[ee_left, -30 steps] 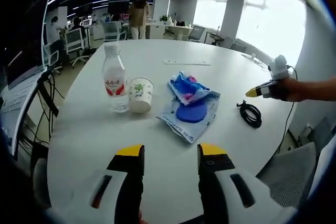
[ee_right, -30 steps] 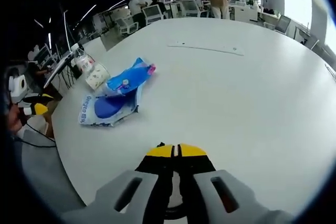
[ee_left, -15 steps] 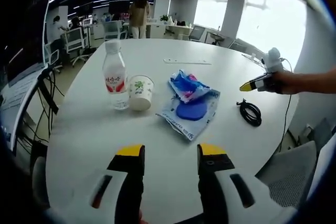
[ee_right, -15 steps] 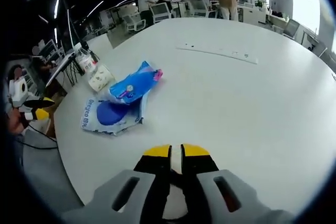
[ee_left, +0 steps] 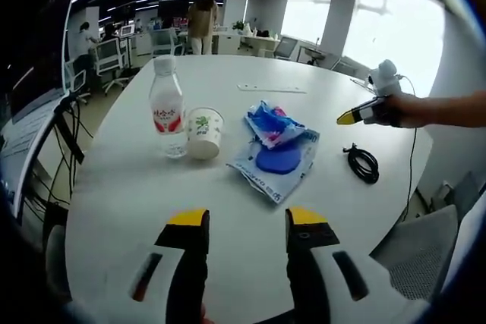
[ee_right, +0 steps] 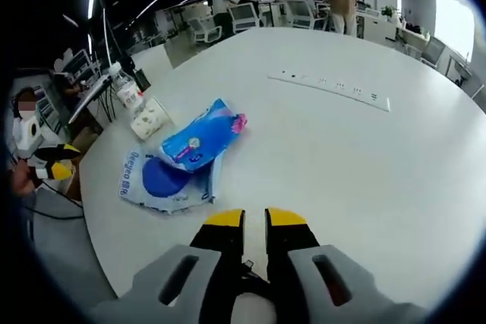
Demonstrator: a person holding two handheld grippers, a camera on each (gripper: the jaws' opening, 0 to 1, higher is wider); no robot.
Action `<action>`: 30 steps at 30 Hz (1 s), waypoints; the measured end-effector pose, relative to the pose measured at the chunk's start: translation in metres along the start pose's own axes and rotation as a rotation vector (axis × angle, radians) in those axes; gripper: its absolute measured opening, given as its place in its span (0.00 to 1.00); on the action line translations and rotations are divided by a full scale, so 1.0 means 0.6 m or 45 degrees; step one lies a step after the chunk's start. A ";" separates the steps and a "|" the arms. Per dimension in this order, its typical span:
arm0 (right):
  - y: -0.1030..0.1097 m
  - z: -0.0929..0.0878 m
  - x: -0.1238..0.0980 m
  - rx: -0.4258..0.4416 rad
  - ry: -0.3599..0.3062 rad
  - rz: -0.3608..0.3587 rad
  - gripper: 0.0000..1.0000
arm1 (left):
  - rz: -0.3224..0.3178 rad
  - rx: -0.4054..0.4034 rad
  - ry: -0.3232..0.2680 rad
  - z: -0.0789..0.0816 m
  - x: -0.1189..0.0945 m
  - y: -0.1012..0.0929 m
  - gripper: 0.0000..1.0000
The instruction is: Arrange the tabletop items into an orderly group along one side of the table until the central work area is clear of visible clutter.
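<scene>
On the white round table (ee_left: pixel 121 195) a clear water bottle (ee_left: pixel 167 115) with a red label stands beside a paper cup (ee_left: pixel 203 136). Right of them a small blue packet (ee_left: pixel 272 127) lies on a larger blue-and-white bag (ee_left: pixel 275 165). A black cable coil (ee_left: pixel 362 163) lies near the right edge. My left gripper (ee_left: pixel 246 221) is open above the near edge, holding nothing. My right gripper (ee_left: pixel 355 116), held by a hand, hovers above the coil. In its own view my right gripper (ee_right: pixel 255 218) has its jaws a narrow gap apart, the packet (ee_right: pixel 201 140) and bag (ee_right: pixel 163 180) ahead to the left.
A flat socket strip (ee_left: pixel 269 90) is set into the table's far part, the same strip (ee_right: pixel 330 85) showing in the right gripper view. Office chairs, desks and standing people fill the room behind. Cables hang off the table's left side (ee_left: pixel 64 130).
My right gripper's jaws have parted from shut to a narrow gap, and it has risen and drawn away from the black coil. The left gripper and the items have stayed put.
</scene>
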State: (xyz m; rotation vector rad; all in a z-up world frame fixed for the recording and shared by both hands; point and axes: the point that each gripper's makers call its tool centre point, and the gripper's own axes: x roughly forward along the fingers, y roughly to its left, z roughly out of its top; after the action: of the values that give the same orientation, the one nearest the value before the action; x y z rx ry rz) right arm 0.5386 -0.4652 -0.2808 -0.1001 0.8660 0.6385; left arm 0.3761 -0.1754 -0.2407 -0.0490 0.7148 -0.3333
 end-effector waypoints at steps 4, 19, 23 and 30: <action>0.004 0.016 0.013 -0.019 0.002 0.013 0.09 | 0.001 -0.005 -0.002 0.001 0.000 0.001 0.39; 0.017 0.069 0.055 -0.048 -0.015 0.052 0.13 | 0.000 -0.020 0.002 0.000 0.003 0.002 0.39; 0.017 0.076 0.066 -0.058 -0.008 0.060 0.13 | -0.002 -0.023 -0.003 0.005 0.005 0.002 0.39; 0.033 0.106 0.081 -0.074 -0.021 0.085 0.15 | -0.006 -0.020 -0.007 0.010 0.007 0.004 0.39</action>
State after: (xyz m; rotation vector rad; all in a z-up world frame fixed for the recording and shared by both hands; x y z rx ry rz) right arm 0.5937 -0.4049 -0.2718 -0.1188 0.8375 0.7261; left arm 0.3837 -0.1748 -0.2393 -0.0665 0.7120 -0.3321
